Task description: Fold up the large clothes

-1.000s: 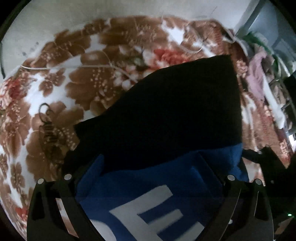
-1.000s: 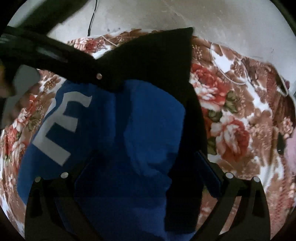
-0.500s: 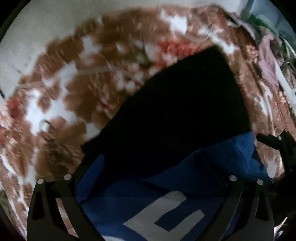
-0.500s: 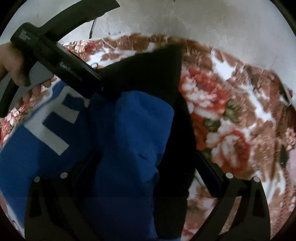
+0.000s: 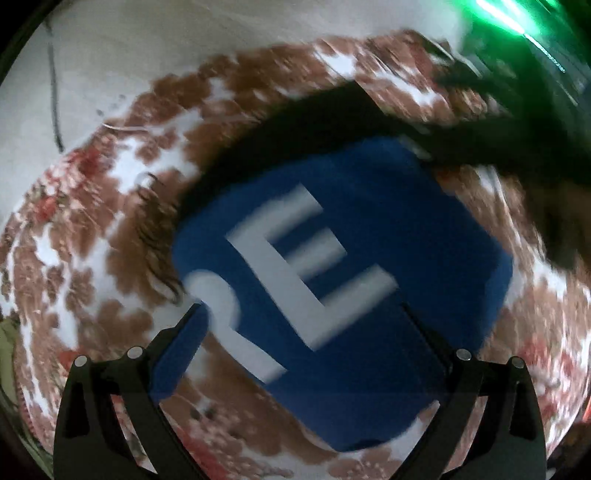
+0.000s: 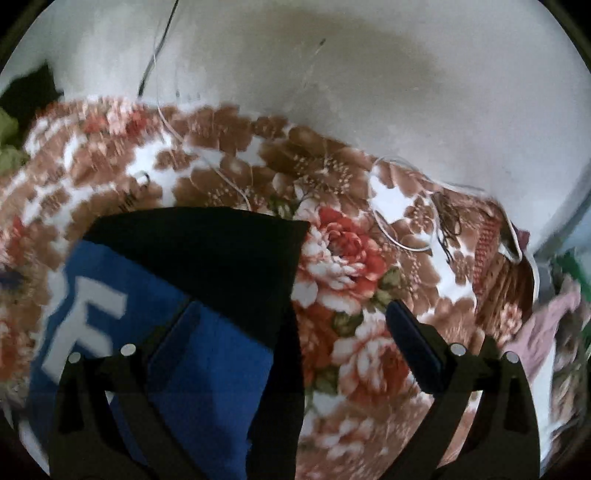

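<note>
Left wrist view is smeared by motion blur, yet the main shapes read. A folded garment (image 5: 343, 266), blue on top with large white letters (image 5: 295, 273) and a black layer showing along its far side, lies on a floral blanket (image 5: 110, 229). The left tool (image 5: 306, 317) has its fingers spread wide and grips nothing; the garment lies in the gap between them. At the upper right a dark object, possibly the other tool, reaches in over the garment's far corner, too blurred to identify. A green light streak (image 5: 517, 22) sits in the top right corner. Beyond the blanket's far edge is a pale wall (image 5: 184, 44) with a thin dark cable (image 5: 53, 96).

Right wrist view shows the same garment (image 6: 192, 332) at lower left, its black layer ending in a pointed corner toward the blanket's (image 6: 351, 258) middle. The right tool (image 6: 291, 317) is spread and empty; its left finger hangs over the blue cloth, its right finger over bare blanket. A thin white cord (image 6: 391, 221) loops on the blanket near the far edge. Pink cloth (image 6: 543, 332) is heaped past the blanket's right edge, and green cloth (image 6: 7, 144) shows at its left edge. Right of the garment the blanket is bare up to the cord.
</note>
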Demonstrator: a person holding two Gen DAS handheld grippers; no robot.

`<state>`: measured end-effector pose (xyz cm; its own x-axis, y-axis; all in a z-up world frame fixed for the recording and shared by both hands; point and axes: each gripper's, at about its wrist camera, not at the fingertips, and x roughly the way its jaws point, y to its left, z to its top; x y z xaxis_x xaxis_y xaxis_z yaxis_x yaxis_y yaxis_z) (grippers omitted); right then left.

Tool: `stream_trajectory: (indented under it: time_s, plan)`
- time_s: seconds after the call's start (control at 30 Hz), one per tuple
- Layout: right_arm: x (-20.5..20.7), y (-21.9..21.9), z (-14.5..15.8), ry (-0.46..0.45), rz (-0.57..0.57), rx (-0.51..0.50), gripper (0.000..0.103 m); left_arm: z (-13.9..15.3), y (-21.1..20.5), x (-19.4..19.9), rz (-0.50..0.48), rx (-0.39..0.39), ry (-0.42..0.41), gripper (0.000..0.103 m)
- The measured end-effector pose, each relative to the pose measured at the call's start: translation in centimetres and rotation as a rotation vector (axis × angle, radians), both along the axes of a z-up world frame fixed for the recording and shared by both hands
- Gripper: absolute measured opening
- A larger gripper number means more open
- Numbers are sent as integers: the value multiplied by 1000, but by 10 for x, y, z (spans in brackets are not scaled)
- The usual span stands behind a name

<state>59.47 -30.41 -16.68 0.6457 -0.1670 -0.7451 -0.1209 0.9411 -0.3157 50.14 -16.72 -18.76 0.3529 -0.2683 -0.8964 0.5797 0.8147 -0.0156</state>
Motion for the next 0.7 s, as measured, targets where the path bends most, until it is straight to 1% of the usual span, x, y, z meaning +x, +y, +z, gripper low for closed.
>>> stream_trajectory:
  time_s: [0.07,0.17,0.27,0.3,0.37,0.47,0.6,0.7]
  plan:
    - [25,0,-17,56,-12,-54,98,-11,-6,-7,-28,18,28,98]
    - [44,-9,-39,135,-30,-21,98,-22,-11,-6,-58,18,37,99]
    - [47,-18,-55,155,-24,6,98,-37,-10,7,-35,-15,117,99]
    - [47,-19,-60,158,-21,10,98,-41,-10,10,-26,-26,128,99]
    - [45,-25,-73,167,-20,24,98,-45,-13,8,-38,-10,111,99]
    - [45,-35,-86,176,-33,80,98,-53,-21,4,-63,35,73,99]
    - [47,-36,-87,169,-39,109,98,-53,-20,5,-60,38,67,99]
    - [40,-41,-67,137,-48,165,98,-44,-18,4,-42,36,77,99]
